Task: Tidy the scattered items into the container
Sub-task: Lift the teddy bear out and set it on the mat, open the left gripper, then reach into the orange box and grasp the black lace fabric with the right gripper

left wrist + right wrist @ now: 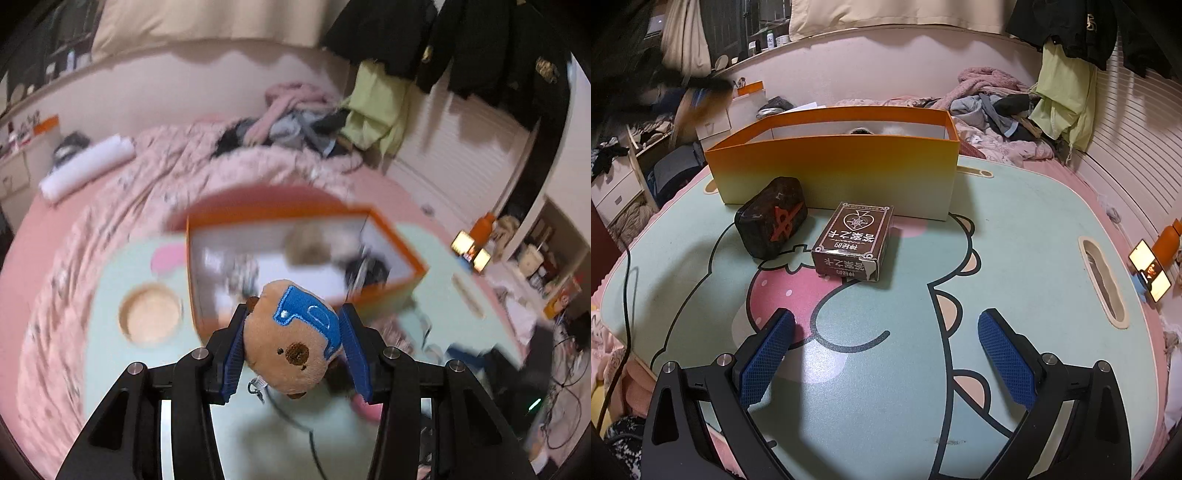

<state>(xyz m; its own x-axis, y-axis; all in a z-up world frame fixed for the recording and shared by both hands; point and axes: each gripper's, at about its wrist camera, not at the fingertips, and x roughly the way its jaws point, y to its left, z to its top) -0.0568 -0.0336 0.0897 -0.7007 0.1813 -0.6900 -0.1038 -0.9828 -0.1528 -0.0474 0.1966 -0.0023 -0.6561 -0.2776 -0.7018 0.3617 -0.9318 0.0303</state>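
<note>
Brown plush bear w/ blue patch (291, 338) pinched between blue pads of left gripper (293, 352), over mint table (1015, 229) near orange cardboard box (834, 162). Right gripper (886, 354) wide open, empty, above table.

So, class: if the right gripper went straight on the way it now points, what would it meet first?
Probably the brown card box, lying on the mint cartoon table dead ahead of the open right gripper; the orange cardboard container stands behind it. Depth is uncertain.

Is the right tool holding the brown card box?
No, the right tool is open and empty, while the brown card box lies ahead of it on the table.
</note>
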